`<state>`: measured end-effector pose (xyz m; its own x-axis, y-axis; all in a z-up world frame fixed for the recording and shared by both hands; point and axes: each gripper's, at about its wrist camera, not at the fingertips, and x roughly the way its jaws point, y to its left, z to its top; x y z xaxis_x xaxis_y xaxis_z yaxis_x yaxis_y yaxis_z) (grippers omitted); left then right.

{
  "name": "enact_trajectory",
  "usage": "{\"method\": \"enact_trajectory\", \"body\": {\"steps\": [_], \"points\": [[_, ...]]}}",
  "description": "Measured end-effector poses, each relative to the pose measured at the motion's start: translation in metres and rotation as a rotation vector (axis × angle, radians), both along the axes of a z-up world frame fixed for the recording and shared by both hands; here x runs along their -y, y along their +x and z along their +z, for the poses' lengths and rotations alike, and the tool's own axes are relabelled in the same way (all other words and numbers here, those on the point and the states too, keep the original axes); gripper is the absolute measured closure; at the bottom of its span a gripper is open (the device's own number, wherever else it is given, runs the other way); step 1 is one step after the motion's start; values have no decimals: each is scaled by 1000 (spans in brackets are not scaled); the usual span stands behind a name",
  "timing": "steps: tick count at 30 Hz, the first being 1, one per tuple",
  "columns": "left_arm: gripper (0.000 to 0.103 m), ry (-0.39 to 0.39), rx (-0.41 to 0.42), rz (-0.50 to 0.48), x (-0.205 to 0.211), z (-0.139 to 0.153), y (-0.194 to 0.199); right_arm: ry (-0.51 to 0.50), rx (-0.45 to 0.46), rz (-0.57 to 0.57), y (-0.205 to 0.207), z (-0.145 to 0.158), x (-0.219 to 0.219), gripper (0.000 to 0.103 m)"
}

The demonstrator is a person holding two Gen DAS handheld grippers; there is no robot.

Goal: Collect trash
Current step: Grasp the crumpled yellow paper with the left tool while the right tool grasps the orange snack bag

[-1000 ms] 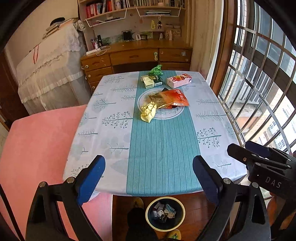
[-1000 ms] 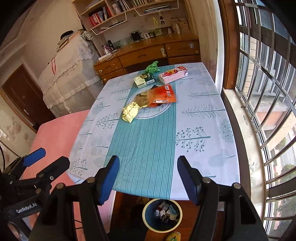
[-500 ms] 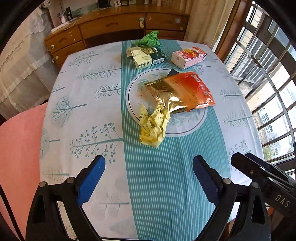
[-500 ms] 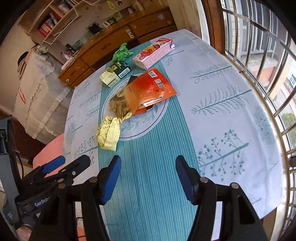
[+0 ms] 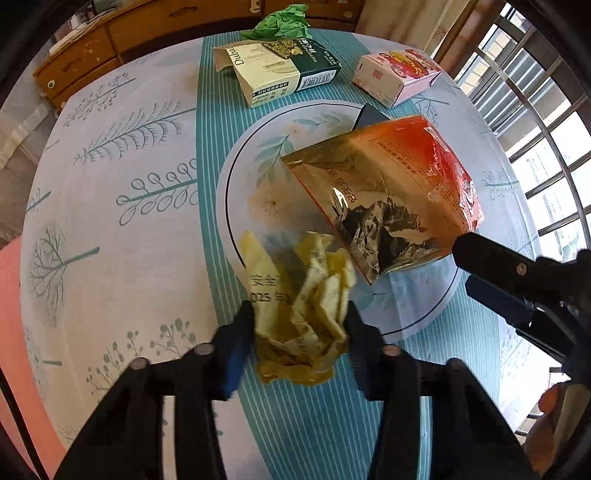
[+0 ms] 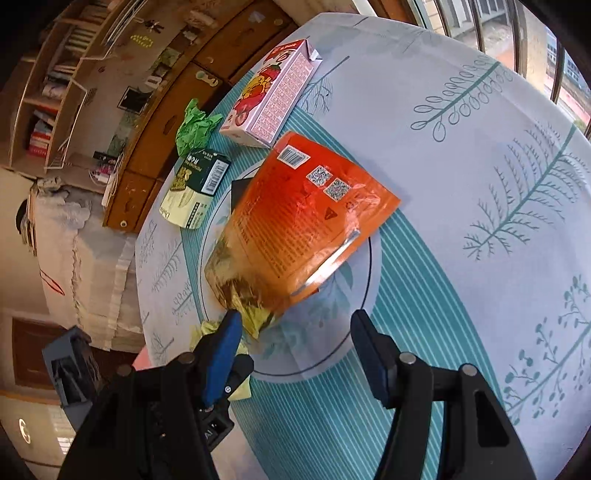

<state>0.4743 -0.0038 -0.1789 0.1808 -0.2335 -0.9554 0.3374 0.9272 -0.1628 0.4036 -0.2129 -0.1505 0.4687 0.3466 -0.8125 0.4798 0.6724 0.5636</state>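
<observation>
Crumpled yellow paper wrapper [image 5: 301, 314]: lower sides hidden behind the jaws. Dark flat packet [image 5: 369, 117]: mostly covered by orange foil snack bag [image 5: 399, 184]. Bench [image 5: 110, 206] cut off below.

A wooden dresser [image 5: 110, 33] and barred window [image 5: 546, 122] flank the tablecloth-covered table [image 5: 110, 206] in daylight.

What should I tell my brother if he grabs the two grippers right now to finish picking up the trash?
Left gripper: jaws on either side of the crumpled yellow wrapper; it looks gripped.
Right gripper: open and empty, pointing at the orange bag, not touching it.
On the table: the orange bag in the middle, the green-and-white box, the pink carton and the green paper ball at the far end.
Done: no piece has left the table.
Left: lift the wrapper away, then take the bag, box, carton and paper ball. No bin shows in these views.
</observation>
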Motion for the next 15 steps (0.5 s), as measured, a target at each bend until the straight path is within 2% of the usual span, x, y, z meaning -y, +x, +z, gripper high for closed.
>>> {"method": "enact_trajectory", "body": {"steps": [2,5,10,12,13,14,15], "points": [[72,-38,-6,5,-7,1,7,32,-3,-23,8,-4,1,42],[72,-69,2,44,-24,6,17,28,4,-42,21,-6,-1,42],[72,-63,7,100,-46,15,36,18,-2,-73,41,-11,-6,42],[72,-53,9,118,-53,16,39,-6,21,-82,43,-9,-8,42],[72,-51,10,123,-58,17,40,-40,35,-76,45,-6,-11,51],[72,-50,9,128,-60,18,40,-75,48,-58,46,-2,-13,71],[72,-49,9,132,-63,19,40,-107,59,-23,49,1,-16,81]]}}
